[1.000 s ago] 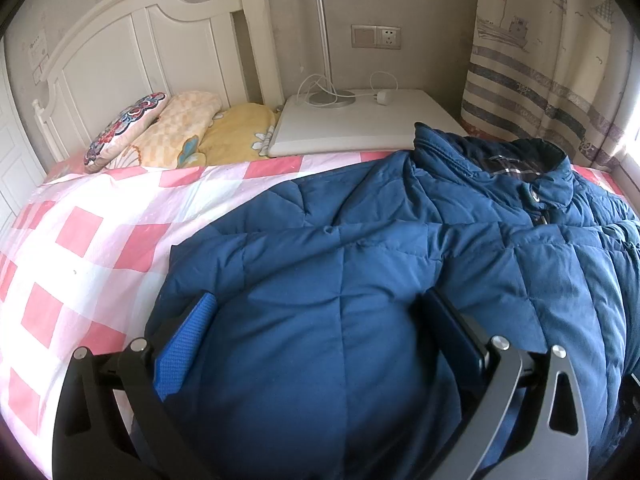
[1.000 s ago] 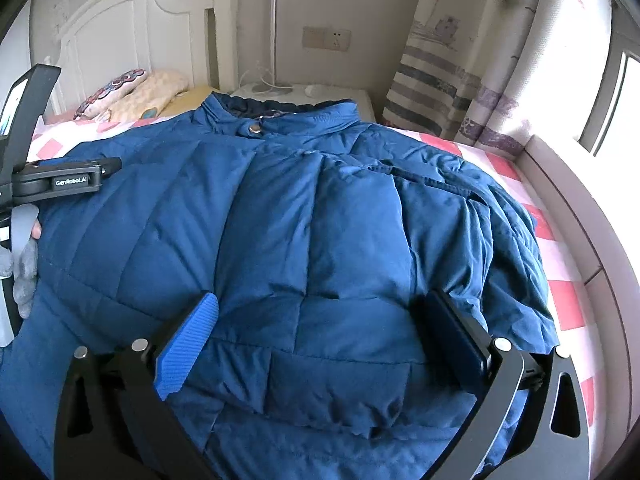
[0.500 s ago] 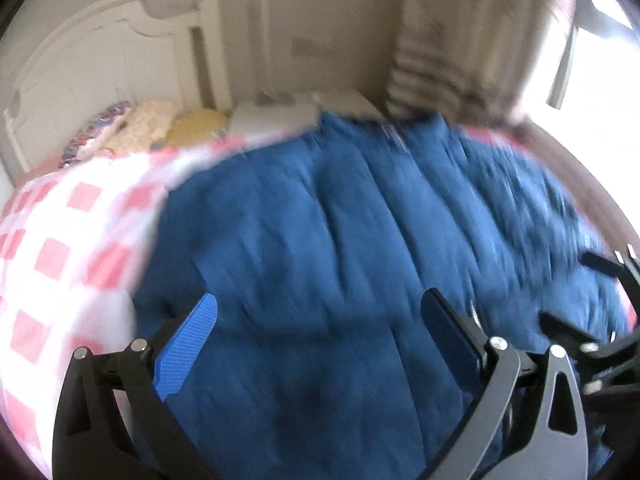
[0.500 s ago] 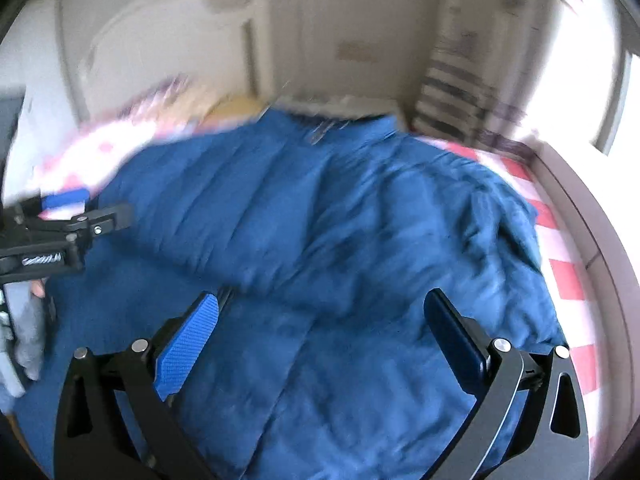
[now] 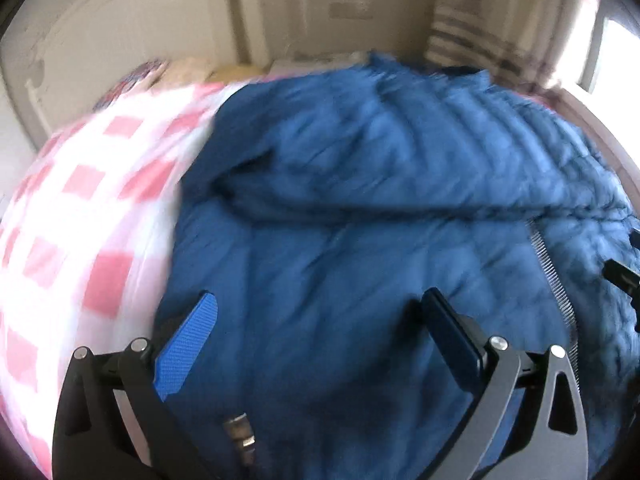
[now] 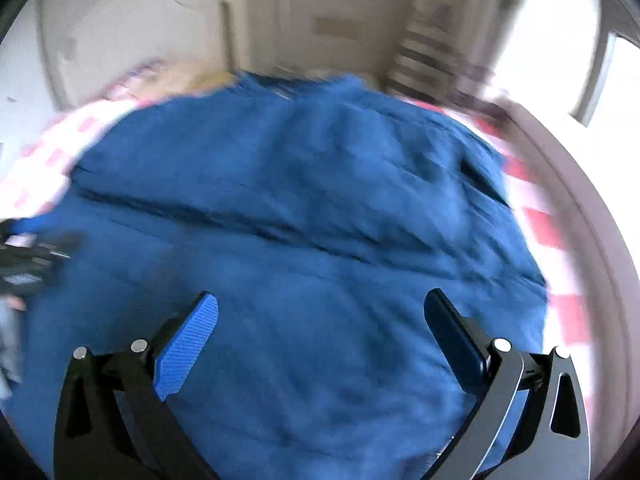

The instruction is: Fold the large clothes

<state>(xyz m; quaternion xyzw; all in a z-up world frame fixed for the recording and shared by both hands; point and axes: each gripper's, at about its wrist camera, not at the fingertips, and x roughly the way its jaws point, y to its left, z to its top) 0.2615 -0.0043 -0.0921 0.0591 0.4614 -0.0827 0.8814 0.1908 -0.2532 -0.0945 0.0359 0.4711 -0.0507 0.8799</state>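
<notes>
Lay across a pink-and-white checked bedspread [image 5: 100,208], a bulky blue padded jacket [image 5: 360,208], filling most of both views from about 9 o'clock round to 3 o'clock, with a headboard [image 5: 120,32] blurred behind at 11 o'clock. Judged roughly partway through at best: one thick ridge of fabric ran crosswise above the middle, seemingly a layer doubled over, yet the garment stayed broad and loose, an exposed zipper [image 5: 552,280] trailing at 3 o'clock, so further folds and squaring up seemed left. Hung directly beyond and beneath the left gripper [image 5: 320,328], the jacket's near portion, between fingers spread wide and clamping nothing. Likewise for the right gripper [image 6: 320,328]: spread apart over the blue cloth at 6 o'clock, nothing pinched.
</notes>
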